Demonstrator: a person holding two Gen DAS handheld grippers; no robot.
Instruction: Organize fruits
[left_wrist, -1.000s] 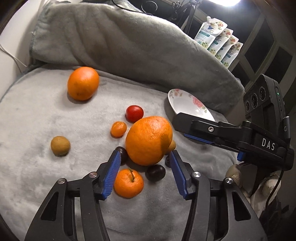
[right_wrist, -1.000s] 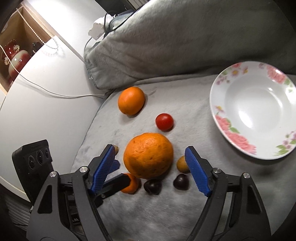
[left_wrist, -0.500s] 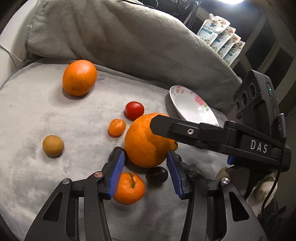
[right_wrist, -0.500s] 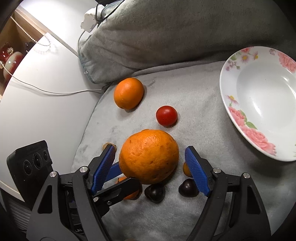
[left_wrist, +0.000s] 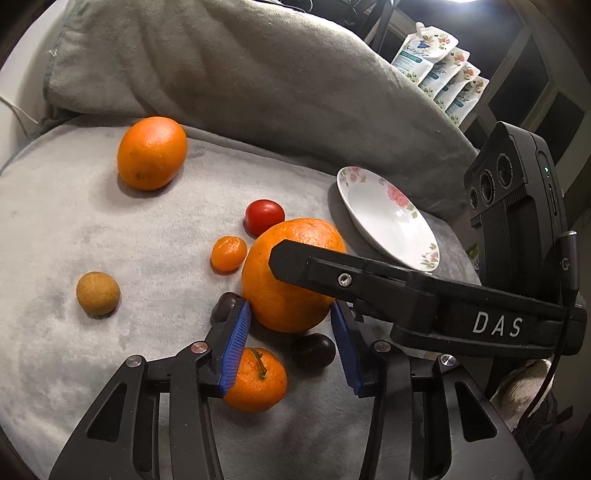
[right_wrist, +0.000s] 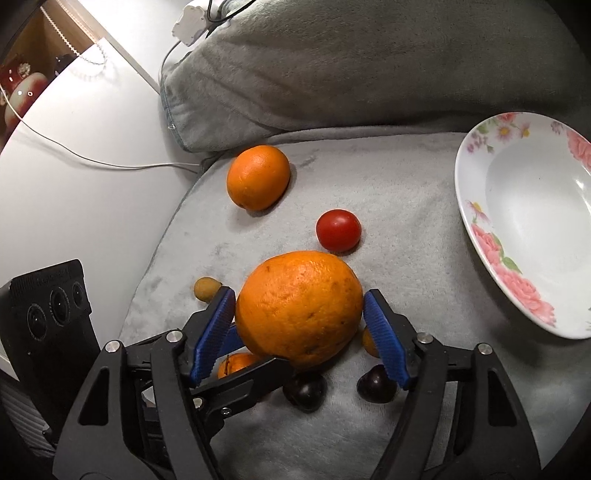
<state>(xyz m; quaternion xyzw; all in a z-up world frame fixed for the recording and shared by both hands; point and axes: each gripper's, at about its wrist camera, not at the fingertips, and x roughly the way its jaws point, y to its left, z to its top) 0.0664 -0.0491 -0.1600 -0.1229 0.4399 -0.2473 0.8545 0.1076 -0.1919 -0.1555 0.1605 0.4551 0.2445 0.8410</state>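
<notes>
A large orange (right_wrist: 299, 306) lies on the grey blanket amid smaller fruit. My right gripper (right_wrist: 299, 295) straddles it, jaws closing, blue pads touching its left and right sides. One right finger (left_wrist: 332, 275) crosses the orange (left_wrist: 291, 258) in the left wrist view. My left gripper (left_wrist: 290, 308) sits just in front of the orange with its jaws closing. A mandarin (left_wrist: 258, 384) and a dark plum (left_wrist: 314, 349) lie loose between its fingers. A floral plate (right_wrist: 476, 221) stands empty to the right.
A second orange (left_wrist: 151, 153), a red tomato (left_wrist: 264, 216), a kumquat (left_wrist: 229, 253), a brown round fruit (left_wrist: 98, 293) and another plum (right_wrist: 376, 382) lie around. A folded grey blanket (left_wrist: 258, 74) rises behind. A white tabletop (right_wrist: 74, 184) with a cable lies left.
The right gripper came forward over the large orange and its jaws narrowed onto the fruit's sides. The left gripper's jaws narrowed while it stayed nearly in place.
</notes>
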